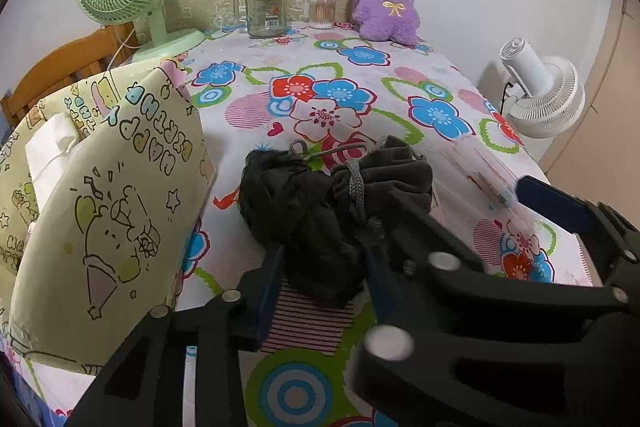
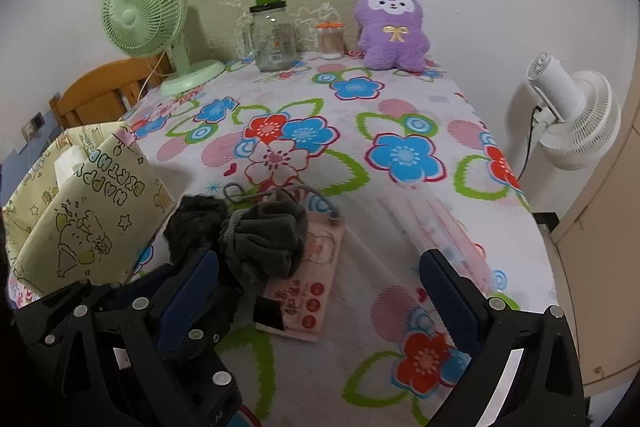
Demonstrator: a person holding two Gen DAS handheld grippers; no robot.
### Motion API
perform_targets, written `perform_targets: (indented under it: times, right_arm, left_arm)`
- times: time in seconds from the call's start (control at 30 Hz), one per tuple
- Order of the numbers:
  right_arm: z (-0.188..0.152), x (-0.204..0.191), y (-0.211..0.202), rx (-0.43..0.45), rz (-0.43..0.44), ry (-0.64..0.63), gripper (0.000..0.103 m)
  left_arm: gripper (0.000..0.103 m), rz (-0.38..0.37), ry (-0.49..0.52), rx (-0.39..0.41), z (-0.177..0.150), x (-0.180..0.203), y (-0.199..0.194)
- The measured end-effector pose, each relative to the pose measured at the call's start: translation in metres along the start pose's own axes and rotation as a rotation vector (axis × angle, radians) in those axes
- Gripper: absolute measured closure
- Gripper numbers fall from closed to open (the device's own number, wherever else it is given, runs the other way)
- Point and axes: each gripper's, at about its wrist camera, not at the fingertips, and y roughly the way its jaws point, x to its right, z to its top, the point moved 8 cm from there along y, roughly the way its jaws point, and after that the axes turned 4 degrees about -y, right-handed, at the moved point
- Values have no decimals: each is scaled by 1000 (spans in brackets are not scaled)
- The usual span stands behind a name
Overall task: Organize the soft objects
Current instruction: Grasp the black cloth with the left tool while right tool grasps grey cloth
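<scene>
My left tool [image 1: 324,267] was closed on the near end of the dark grey fleece drawstring pouch [image 1: 340,195], its blue-padded fingers [image 1: 272,279] pinching the crumpled cloth on both sides. The pouch lay on the near part of the table, on the white flower-printed tablecloth [image 1: 360,95], just right of the cream cartoon-printed "Happy Birthday" fabric bag [image 1: 120,211] that stood open at the table's left edge. From the right wrist view the pouch's right part rested on a flat pink printed packet [image 2: 312,287]. My right tool [image 2: 316,291] was spread wide with nothing between its fingers, and sat just right of the pouch. I judged the pouch light, limp and easily squashed, so it would sag and fold around any grip instead of keeping its shape. The grey braided cord [image 1: 356,187] wound about its middle looked loose and might snag or trail. The bunched body seemed the safer place to hold, not the cord, with a firm pinch since fleece slides little. At the far end stood a purple plush alpaca toy [image 1: 384,3], which was well apart from the pouch.
</scene>
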Motion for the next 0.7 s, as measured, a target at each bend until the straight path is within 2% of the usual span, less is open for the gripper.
perform_targets:
  times: [0.13, 0.2, 0.3, 0.37, 0.43, 0.57, 0.6, 0.7]
  right_arm:
    - [4, -7, 10, -11, 9, -16, 2]
    - [5, -9, 15, -18, 18, -16, 8]
    - [4, -13, 22, -39, 53, -8, 11]
    - [3, -15, 26, -50, 76, 1, 17]
    - [2, -18, 29, -67, 91, 2, 29]
    - [0, -22, 32, -82, 123, 5, 44]
    - [0, -23, 32, -81, 123, 0, 52]
    - [0, -23, 31, -86, 120, 2, 55]
  left_arm:
    - [61, 29, -2, 13, 2, -5, 1]
    - [62, 50, -4, 17, 4, -9, 4]
    - [62, 48, -22, 5, 5, -12, 7]
    - [62, 48, -27, 2, 6, -14, 8]
    - [62, 47, -32, 1, 6, -14, 9]
    - [68, 30, -25, -9, 6, -13, 10]
    - [70, 24, -23, -11, 6, -12, 10]
    - [74, 21, -19, -10, 5, -12, 8]
